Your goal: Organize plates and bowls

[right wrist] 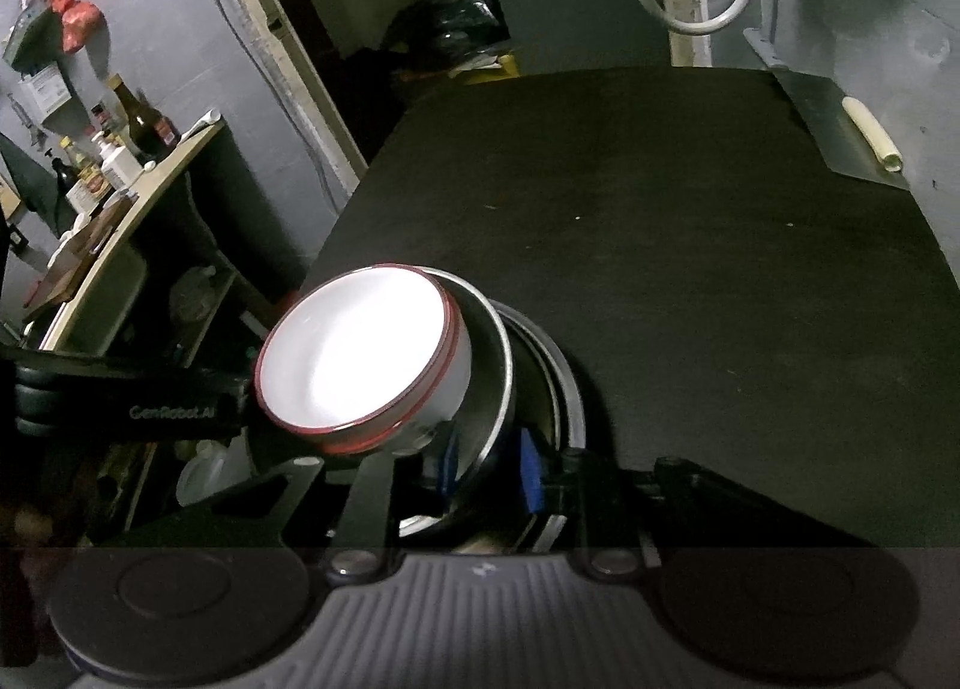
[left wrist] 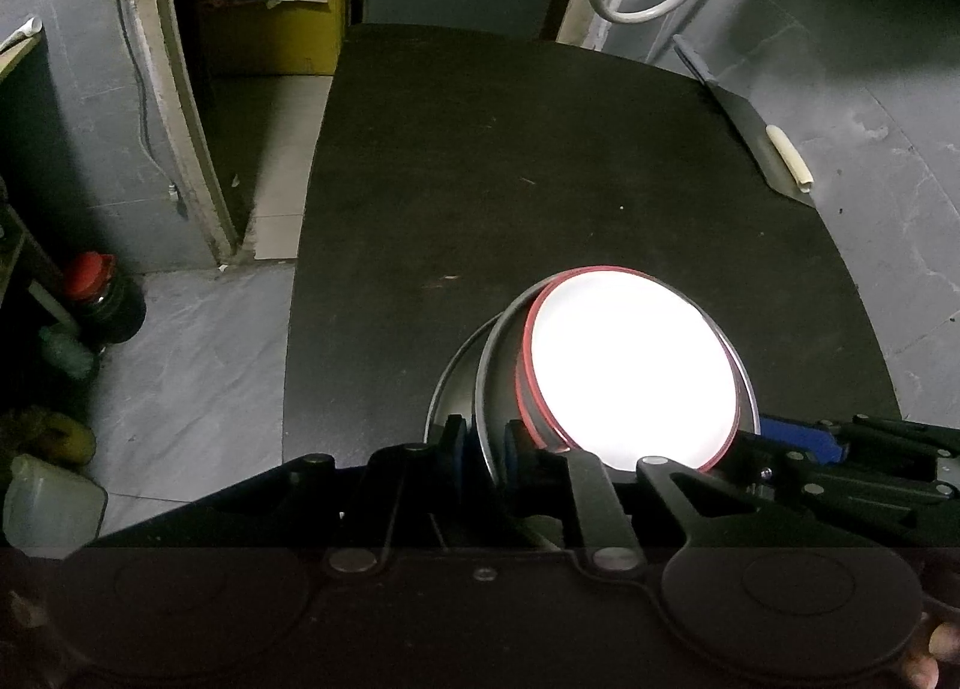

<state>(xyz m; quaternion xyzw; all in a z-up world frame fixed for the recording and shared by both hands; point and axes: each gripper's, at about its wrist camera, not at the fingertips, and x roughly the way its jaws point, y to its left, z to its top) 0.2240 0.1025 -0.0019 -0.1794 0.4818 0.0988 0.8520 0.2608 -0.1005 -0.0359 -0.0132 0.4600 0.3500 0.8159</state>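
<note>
Gripping steel bowl (left wrist: 498, 389) rim, both jaws clenched; only R view shows shelf w/ bottles (right wrist: 129, 149).

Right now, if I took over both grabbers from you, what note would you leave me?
Left gripper: jaws narrow, astride the steel bowl rim. I cannot tell whether the pads press on it.
Right gripper: the same, on the rim's other side.
Things: the white red-rimmed bowl lies tilted inside the steel bowl. That bowl is over a steel plate, near the front edge of the black table.
Done: the dishes are gathered into one stack.
Left: probably level the white bowl, then let go and back both grippers away.
</note>
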